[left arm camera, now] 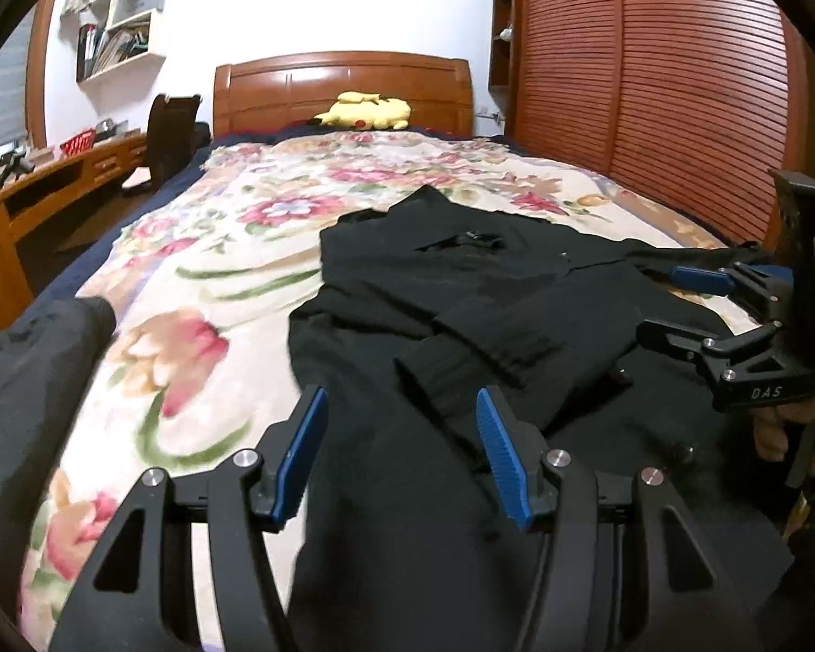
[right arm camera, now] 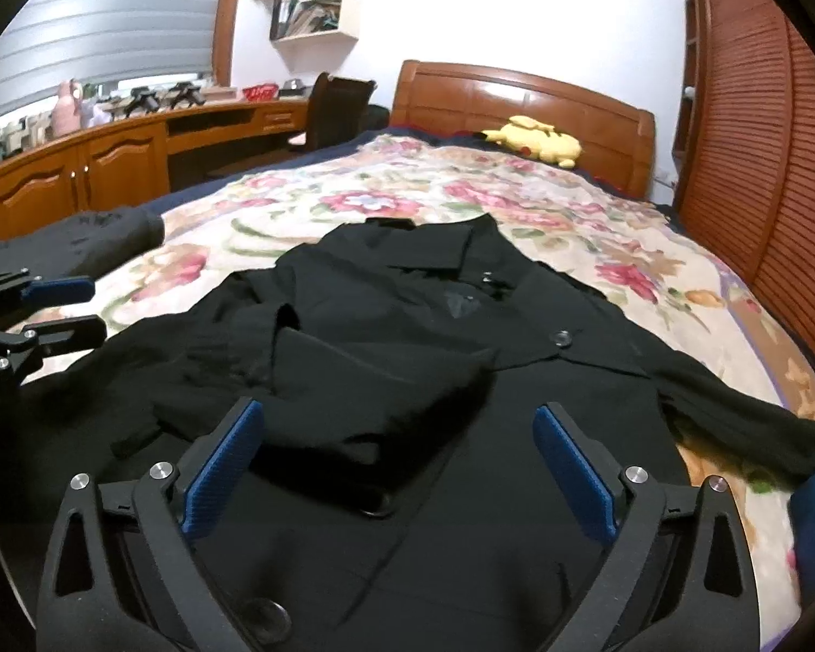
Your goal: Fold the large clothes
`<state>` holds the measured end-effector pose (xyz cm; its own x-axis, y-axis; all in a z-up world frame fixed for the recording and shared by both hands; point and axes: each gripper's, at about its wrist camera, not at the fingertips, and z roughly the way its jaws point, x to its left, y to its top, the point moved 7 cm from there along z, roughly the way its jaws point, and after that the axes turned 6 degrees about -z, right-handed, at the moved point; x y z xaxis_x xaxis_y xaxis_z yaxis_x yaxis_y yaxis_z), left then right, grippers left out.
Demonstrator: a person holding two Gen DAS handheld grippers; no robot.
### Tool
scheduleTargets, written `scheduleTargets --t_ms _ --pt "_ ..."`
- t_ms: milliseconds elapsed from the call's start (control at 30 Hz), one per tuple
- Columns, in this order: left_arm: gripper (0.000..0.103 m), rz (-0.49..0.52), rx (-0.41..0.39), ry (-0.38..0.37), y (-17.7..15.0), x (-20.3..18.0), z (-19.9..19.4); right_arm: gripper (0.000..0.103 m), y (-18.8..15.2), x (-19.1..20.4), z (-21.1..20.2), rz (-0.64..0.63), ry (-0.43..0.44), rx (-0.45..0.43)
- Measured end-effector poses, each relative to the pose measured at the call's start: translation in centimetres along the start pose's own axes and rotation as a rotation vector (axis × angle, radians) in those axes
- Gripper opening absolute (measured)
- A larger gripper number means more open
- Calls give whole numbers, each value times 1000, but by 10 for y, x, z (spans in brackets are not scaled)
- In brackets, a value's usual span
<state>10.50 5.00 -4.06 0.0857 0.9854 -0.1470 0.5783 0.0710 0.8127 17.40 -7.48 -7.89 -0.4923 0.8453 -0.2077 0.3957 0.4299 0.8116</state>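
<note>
From the left wrist view, the left gripper (left arm camera: 402, 456) hangs with its blue-padded jaws spread and nothing between them, over the near left edge of the large black button-front coat (left arm camera: 462, 326). The coat lies face up on the floral bedspread (left arm camera: 217, 250), collar toward the wooden headboard (left arm camera: 342, 81) and hem toward the camera. Its left sleeve (left arm camera: 478, 348) is already laid across the chest, cuff pointing down toward the hem (probably the first fold, made to narrow the body). To the right of the coat's middle the right gripper (left arm camera: 674, 304) hovers just above the cloth, jaws apart and empty. A yellow plush toy (left arm camera: 367, 111) sits well beyond the collar, against the headboard. A dark garment (left arm camera: 32, 358) lies off the coat's left side.

From the right wrist view, the right gripper (right arm camera: 396, 472) also shows spread jaws holding nothing, poised over the coat's (right arm camera: 516, 462) lower front. The folded sleeve (right arm camera: 364, 396) sits just ahead of it on the chest. The other sleeve (right arm camera: 733, 413) stretches out flat to the coat's right, so I judge it is the part left to bring in. The left gripper (right arm camera: 76, 307) hovers off the coat's left edge, open.
</note>
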Motion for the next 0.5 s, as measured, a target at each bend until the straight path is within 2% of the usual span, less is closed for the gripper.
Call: scheduleTargets --t_ms 333,433,500 --pt "56 11 -2 -33 -5 11 -12 95 18 42 18 -71 37 80" --pt "56 8 2 -36 -5 14 -13 80 19 60 26 -95 84 117" --pt "56 6 8 -42 -6 16 -13 76 17 70 31 -99 101 140"
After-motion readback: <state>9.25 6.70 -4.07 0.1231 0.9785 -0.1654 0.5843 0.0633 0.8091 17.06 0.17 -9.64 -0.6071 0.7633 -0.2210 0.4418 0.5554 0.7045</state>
